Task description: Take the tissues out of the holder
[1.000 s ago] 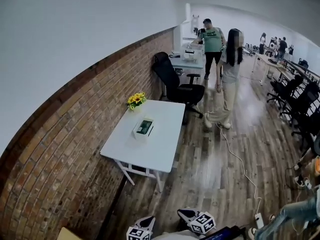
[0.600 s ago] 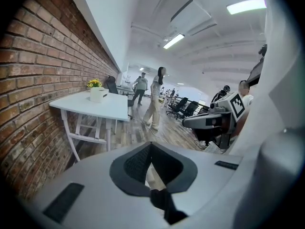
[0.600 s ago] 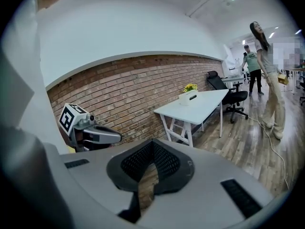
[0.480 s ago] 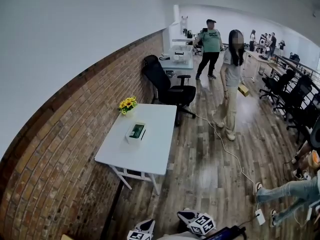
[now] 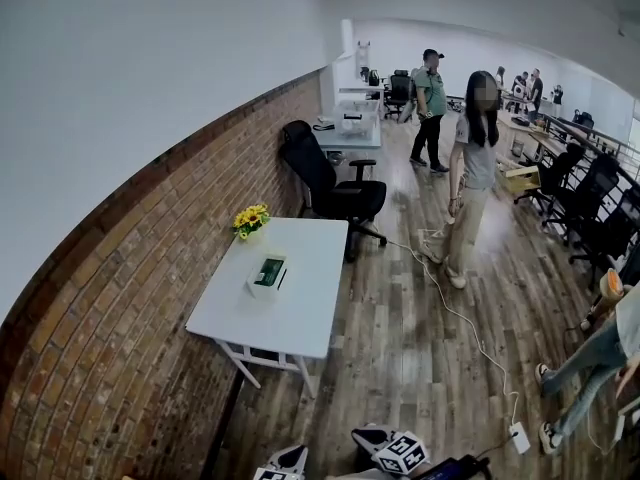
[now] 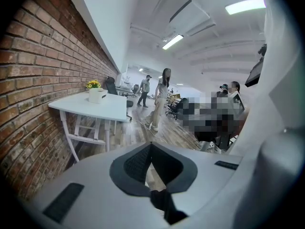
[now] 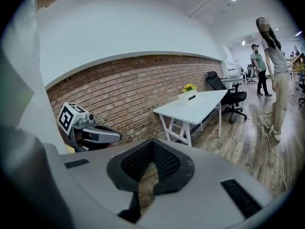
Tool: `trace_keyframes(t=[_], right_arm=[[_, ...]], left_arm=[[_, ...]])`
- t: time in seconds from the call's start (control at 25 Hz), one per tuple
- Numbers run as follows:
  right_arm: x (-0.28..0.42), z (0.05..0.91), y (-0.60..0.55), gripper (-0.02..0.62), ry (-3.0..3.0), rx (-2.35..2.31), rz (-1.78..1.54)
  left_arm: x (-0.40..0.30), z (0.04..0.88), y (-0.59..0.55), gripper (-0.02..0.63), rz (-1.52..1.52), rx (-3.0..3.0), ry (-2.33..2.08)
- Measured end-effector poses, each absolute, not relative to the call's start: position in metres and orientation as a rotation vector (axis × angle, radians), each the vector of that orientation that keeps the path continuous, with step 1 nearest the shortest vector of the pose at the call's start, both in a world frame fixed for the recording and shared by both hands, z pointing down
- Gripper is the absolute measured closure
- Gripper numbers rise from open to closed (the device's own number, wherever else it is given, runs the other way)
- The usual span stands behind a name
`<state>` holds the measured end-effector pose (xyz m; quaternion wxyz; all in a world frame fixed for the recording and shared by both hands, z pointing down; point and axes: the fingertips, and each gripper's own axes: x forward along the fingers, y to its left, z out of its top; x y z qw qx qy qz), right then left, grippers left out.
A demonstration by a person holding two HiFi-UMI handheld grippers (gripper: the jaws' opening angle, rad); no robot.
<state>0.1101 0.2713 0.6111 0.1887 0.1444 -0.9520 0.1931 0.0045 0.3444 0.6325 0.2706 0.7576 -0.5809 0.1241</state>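
Fingers (image 6: 137,163) of the left gripper (image 6: 151,144) and right gripper (image 7: 153,141) are pressed together, empty. Open wooden plank floor (image 5: 400,358) runs to the near and right edges of the white rectangular table (image 5: 310,303). A white box-shaped tissue holder (image 5: 268,273) sits mid-table. Yellow flowers (image 5: 250,218) and a black office chair (image 5: 325,173) stand farther. A white cable (image 5: 455,313) trails right, with a red brick wall (image 5: 120,308) left.

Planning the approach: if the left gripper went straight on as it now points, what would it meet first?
Likely the wooden floor, beside the white table; the left gripper, jaws shut, aims past the tissue holder. Depth is hard to judge.
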Motion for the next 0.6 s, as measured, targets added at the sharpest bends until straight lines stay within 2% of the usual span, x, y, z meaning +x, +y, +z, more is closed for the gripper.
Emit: trace_keyframes(t=[0.6], right_arm=[[0.127,0.611,0.272,0.589,-2.667,0.461,0.554]], left_arm=[[0.014,0.631,0.341,0.598,0.341,2.068,-1.549]])
